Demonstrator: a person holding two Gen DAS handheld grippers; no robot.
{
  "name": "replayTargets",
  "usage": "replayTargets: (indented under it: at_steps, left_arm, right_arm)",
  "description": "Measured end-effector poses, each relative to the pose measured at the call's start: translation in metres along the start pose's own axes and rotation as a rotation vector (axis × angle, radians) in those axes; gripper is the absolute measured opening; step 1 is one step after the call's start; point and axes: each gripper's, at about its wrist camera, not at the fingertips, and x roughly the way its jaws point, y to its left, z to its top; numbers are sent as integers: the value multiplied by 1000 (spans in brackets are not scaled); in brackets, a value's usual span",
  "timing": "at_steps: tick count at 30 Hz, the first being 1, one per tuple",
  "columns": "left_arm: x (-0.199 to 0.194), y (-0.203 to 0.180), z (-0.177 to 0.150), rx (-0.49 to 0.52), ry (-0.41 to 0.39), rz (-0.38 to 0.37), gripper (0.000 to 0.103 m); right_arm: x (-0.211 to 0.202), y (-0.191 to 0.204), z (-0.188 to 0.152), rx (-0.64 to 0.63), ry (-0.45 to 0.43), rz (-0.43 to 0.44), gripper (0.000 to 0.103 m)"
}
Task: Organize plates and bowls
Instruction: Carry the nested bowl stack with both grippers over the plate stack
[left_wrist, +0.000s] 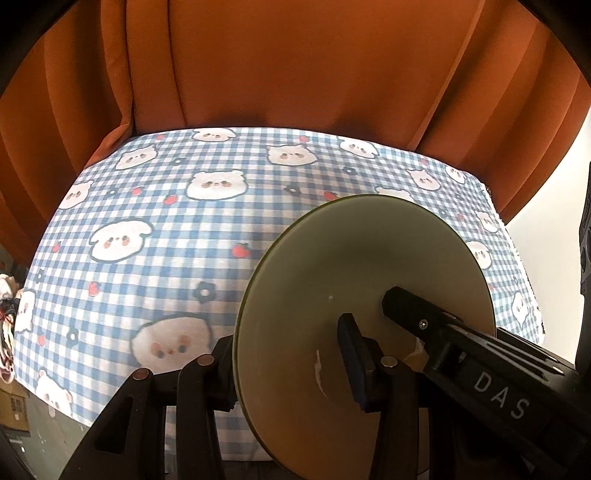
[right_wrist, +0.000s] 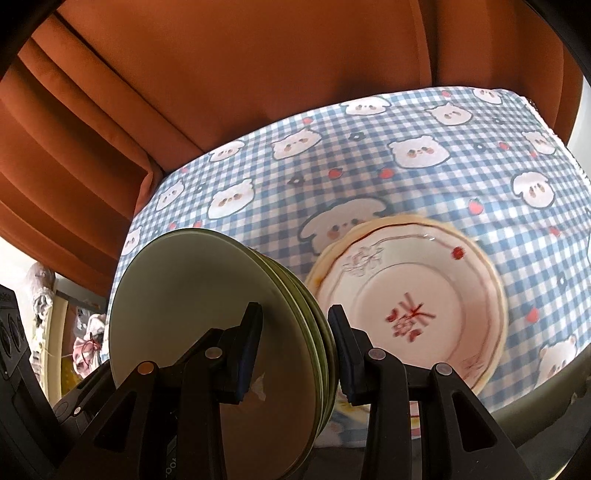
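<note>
Clamping the stack of green plates (left_wrist: 354, 266) on edge above the checked bench (left_wrist: 166, 229) in the left wrist view, the left hand-held gripper (left_wrist: 288, 362) grips them, while the right wrist view shows the right hand-held gripper (right_wrist: 295, 350) clasping that same stack beside a patterned white plate (right_wrist: 410, 295) lying flat on the bench.
</note>
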Motion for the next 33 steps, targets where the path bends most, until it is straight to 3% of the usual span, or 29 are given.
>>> replayTargets:
  at_steps: [17,33]
  left_arm:
    - [42,-72,-8,-41,0,-28,44]
    - [72,-88,-6,-60,70,1,44]
  right_arm:
    - [-3,-80,13,-29,19,-30,40]
    - [19,-107,24,-21,99,-38,40]
